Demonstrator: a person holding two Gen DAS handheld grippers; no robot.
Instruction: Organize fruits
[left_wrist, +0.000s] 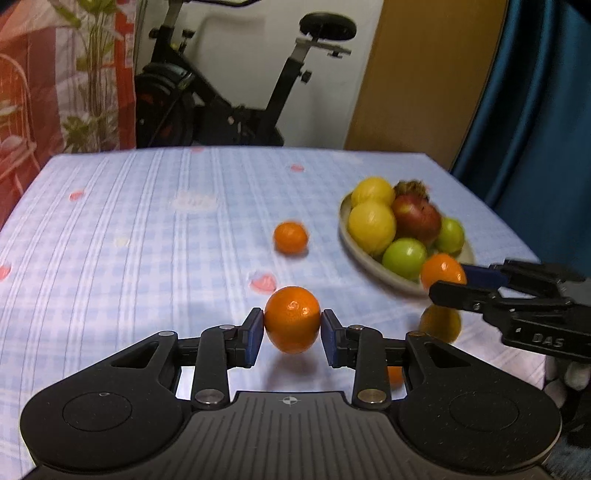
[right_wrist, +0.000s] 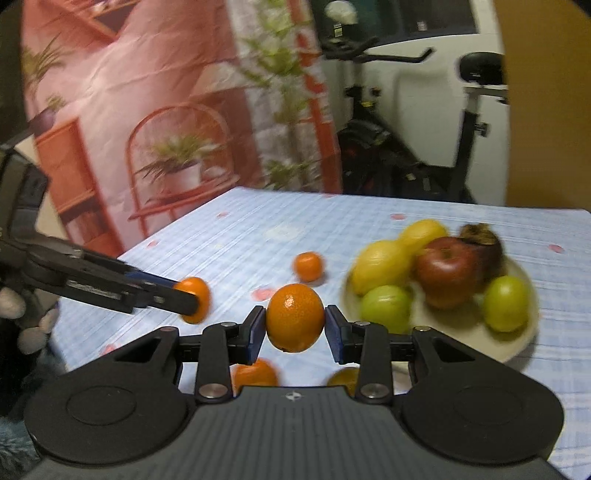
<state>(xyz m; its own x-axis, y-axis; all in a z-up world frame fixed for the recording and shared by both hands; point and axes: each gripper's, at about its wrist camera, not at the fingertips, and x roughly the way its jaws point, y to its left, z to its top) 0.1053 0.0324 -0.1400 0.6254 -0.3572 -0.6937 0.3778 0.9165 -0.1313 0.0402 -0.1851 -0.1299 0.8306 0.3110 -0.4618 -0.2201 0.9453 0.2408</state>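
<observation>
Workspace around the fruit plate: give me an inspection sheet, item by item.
Surface: table under a blue-and-white checked cloth with pink spots.
Job's things: beige round plate holding two yellow fruits, a red apple, two green fruits and a dark brown fruit; loose small orange on the cloth; more oranges partly hidden below the grippers.
Clutter: nothing seen.
Grippers: left gripper shut on an orange; right gripper shut on another orange.
Cables: nothing seen.
Surroundings: black exercise bike, printed pink backdrop, blue curtain.
</observation>
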